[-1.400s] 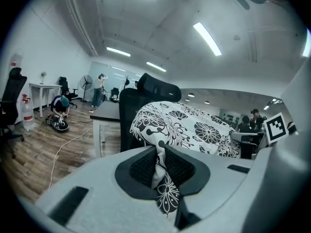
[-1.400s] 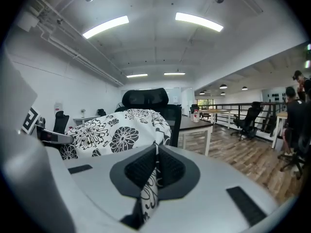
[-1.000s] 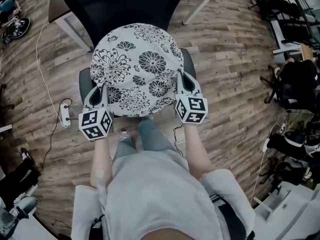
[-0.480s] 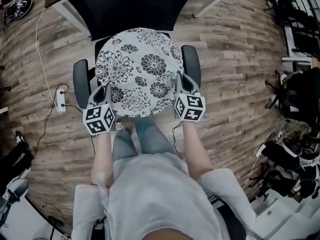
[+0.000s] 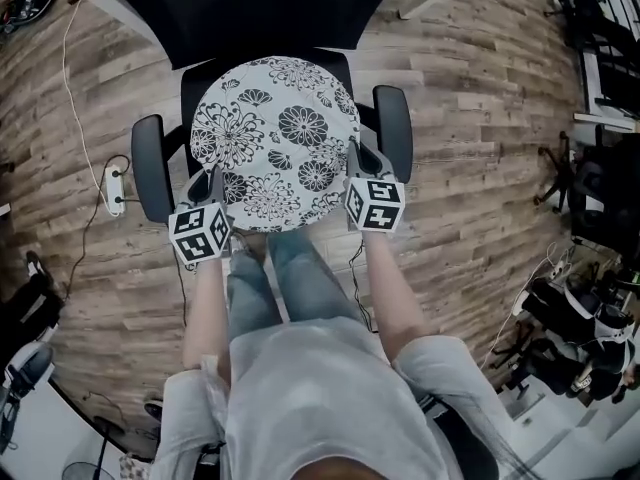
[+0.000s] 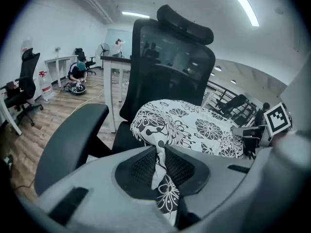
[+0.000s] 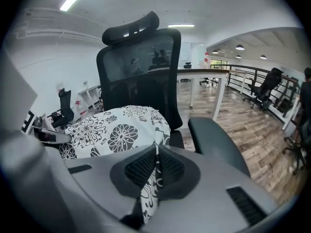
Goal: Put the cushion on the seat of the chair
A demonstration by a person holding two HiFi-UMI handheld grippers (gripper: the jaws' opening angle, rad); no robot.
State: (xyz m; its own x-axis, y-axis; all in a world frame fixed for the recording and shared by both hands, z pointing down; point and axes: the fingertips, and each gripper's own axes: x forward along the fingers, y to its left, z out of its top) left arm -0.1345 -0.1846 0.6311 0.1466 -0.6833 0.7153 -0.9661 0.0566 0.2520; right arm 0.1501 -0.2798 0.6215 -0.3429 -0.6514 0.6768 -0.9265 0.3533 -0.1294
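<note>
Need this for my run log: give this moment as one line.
left gripper: shut on cushion | right gripper: shut on cushion | cushion: above chair seat, between armrests | seat contact: cannot tell

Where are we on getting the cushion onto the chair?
Done: the cushion is up over the chair, between its armrests. In hand: left gripper and right gripper each pinch its near edge. Left: settle it on the seat and release; contact with the seat can't be seen.
</note>
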